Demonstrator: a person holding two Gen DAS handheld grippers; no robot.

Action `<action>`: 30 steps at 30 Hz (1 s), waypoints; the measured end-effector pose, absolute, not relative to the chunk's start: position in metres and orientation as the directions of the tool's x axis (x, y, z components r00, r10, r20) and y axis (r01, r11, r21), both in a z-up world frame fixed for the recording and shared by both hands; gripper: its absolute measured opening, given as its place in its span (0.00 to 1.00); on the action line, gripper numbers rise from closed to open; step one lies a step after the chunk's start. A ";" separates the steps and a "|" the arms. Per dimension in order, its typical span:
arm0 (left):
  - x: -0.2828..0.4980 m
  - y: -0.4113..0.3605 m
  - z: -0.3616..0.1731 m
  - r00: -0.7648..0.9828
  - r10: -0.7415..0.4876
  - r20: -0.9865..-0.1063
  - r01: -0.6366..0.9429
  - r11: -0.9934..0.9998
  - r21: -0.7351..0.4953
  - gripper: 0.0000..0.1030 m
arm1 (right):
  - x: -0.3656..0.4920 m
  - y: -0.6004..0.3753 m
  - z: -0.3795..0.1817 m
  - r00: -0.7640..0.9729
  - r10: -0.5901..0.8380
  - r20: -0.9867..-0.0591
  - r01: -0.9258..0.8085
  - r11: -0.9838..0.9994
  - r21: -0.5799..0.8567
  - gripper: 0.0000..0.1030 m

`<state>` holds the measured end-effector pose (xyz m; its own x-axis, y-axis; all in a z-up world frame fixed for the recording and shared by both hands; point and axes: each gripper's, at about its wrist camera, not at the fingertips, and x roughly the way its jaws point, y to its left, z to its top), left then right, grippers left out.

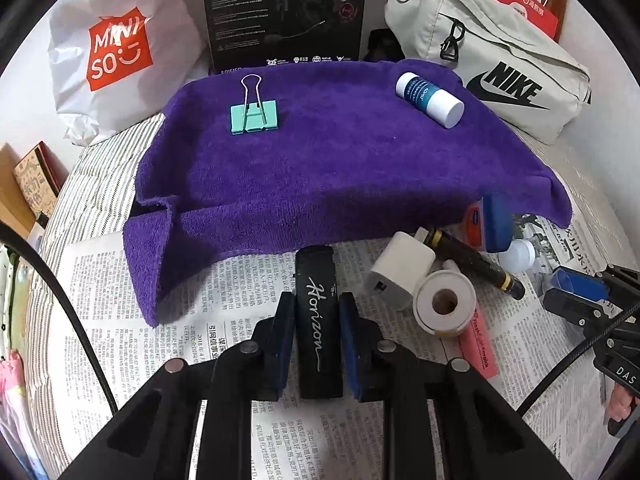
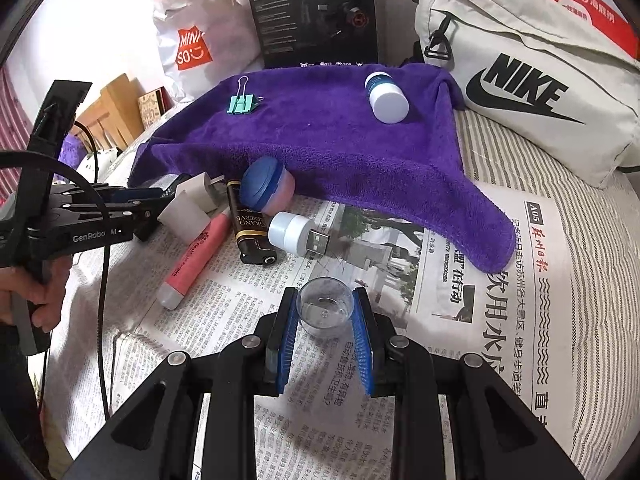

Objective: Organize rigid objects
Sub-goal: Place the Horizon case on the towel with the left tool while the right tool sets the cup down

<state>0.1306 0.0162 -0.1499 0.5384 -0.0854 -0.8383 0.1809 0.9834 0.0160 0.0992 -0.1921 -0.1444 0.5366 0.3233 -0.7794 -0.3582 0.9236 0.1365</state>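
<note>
In the left wrist view my left gripper [image 1: 316,304] is shut on a black case lettered "Horizon" [image 1: 318,320], held just above the newspaper in front of the purple towel [image 1: 320,152]. On the towel lie a teal binder clip [image 1: 253,114] and a white and blue bottle [image 1: 430,98]. In the right wrist view my right gripper [image 2: 326,300] is shut on a small clear plastic cup [image 2: 326,308] over the newspaper. The left gripper [image 2: 152,204] shows at the left there, with a hand on its grip.
A pile lies at the towel's front edge: white plug [image 1: 400,270], tape roll [image 1: 444,304], black lighter [image 2: 248,220], pink tube [image 2: 196,256], blue-lidded jar [image 2: 266,190], white USB piece [image 2: 298,236]. Behind stand a Miniso bag [image 1: 116,52], black box [image 1: 286,12] and Nike bag [image 1: 500,64].
</note>
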 end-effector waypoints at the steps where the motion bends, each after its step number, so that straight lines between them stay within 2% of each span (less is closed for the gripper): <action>1: 0.131 0.016 -0.150 0.540 -0.084 -0.838 0.184 0.983 0.020 0.21 | 0.099 -0.192 -0.144 0.536 0.325 -0.779 -0.358 0.923 0.139 0.26; 18: 0.115 0.041 -0.129 0.528 -0.146 -0.836 0.154 0.985 -0.075 0.20 | 0.109 -0.195 -0.099 0.562 0.329 -0.759 -0.359 0.924 0.134 0.26; 30: 0.120 0.054 -0.101 0.558 -0.160 -0.814 0.148 0.985 -0.092 0.20 | 0.132 -0.185 -0.079 0.567 0.340 -0.750 -0.374 0.918 0.134 0.26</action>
<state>0.1199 0.0544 -0.1009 0.5581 -0.1599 -0.8142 0.1483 0.9847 -0.0917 0.1316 -0.1848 -0.0786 0.5674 0.3404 -0.7498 -0.3738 0.9178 0.1337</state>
